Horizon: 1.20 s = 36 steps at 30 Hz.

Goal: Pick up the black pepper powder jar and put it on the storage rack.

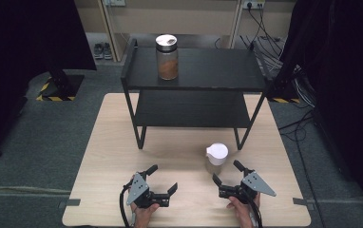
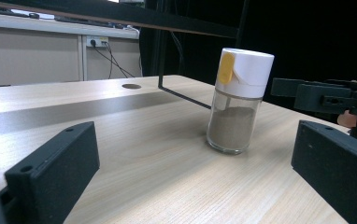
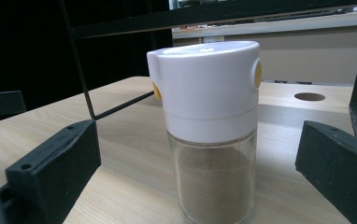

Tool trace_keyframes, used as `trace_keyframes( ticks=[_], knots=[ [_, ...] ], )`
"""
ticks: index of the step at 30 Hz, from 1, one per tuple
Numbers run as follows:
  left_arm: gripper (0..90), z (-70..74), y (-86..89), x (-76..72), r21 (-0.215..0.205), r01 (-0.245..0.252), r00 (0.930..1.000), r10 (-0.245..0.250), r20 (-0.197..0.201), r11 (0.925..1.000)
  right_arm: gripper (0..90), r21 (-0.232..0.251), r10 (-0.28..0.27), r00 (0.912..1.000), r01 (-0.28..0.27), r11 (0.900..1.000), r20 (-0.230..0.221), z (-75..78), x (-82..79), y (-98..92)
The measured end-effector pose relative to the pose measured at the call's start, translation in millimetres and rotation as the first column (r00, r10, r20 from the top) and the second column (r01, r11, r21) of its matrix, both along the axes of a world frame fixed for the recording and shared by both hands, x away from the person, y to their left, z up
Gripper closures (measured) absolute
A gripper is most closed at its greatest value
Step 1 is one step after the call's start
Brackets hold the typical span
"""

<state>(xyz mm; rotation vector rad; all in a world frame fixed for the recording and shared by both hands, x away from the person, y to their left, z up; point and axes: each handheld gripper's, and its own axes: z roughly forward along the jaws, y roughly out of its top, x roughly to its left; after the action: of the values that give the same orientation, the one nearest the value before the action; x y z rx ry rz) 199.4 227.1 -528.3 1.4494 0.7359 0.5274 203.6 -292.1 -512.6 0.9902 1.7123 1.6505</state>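
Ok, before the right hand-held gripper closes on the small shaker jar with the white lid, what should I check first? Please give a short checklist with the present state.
1. Right hand-held gripper is open: ok.
2. Small glass shaker jar with white plastic lid lies between its jaws: ok in the right gripper view, not yet touched.
3. Jar stands upright on the light wooden table: ok.
4. Left hand-held gripper is open and apart from the jar: ok.
5. Black metal shelf rack leg near the jar leaves room: cannot tell.
6. Lid is firmly seated: cannot tell.
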Motion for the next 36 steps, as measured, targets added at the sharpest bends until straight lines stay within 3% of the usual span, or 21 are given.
trace_keyframes(
  ticks=[36],
  knots=[
    [0.4, -0.1, -0.1, 0.1, -0.004, -0.002, 1.0, 0.002, -0.006, 1.0, 2.0, -0.05, -0.019, 0.9998, 0.019, 0.999, 0.001, 1.1, 32.8, 18.7]
  ],
)
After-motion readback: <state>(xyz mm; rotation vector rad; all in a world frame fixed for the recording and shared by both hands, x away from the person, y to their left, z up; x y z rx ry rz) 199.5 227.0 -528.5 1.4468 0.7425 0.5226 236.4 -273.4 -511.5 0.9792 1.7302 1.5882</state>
